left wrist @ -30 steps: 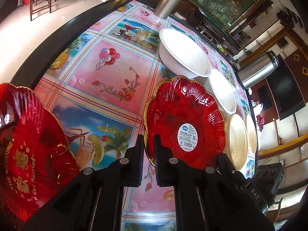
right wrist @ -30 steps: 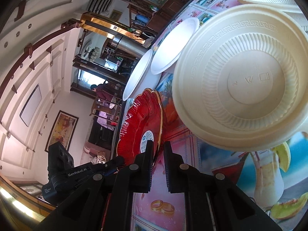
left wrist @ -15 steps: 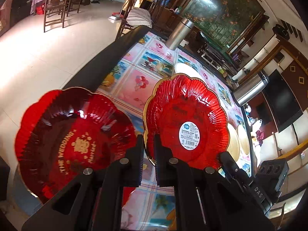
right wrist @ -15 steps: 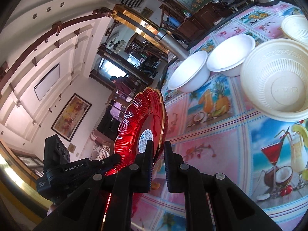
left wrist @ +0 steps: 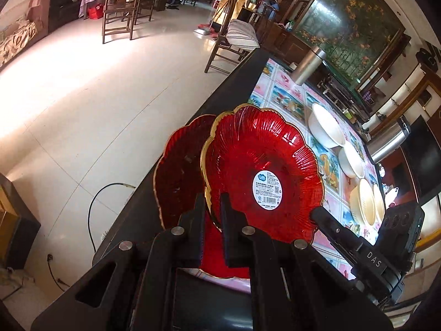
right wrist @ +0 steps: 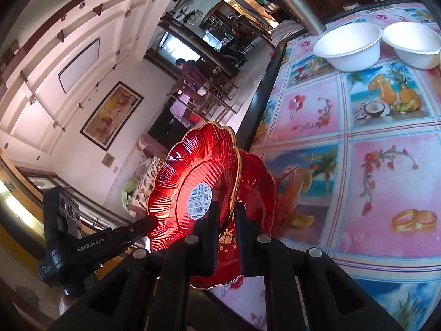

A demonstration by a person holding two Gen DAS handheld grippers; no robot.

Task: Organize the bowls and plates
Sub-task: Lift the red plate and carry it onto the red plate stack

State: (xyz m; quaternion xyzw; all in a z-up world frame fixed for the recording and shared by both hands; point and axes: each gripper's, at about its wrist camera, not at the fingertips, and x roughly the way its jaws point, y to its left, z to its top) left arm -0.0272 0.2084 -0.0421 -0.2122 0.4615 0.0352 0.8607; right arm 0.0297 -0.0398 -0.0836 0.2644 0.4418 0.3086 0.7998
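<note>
We find both the left gripper [left wrist: 212,212] and right gripper [right wrist: 224,220] pinching one labelled red plate [left wrist: 264,173] by its rim, frame centre. It stands tilted, face toward the second red plate [left wrist: 179,171] lying just behind it at the tabletop [right wrist: 358,127] edge.

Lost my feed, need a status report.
Left gripper and right gripper both clamp the upper red plate. Second red plate directly beneath, at table edge. Nothing between.

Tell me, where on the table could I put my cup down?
The tablecloth is bare between the two red plates at the near edge and the white bowls farther back. Crowded spots: the near corner with the plates, and the bowl row.
</note>
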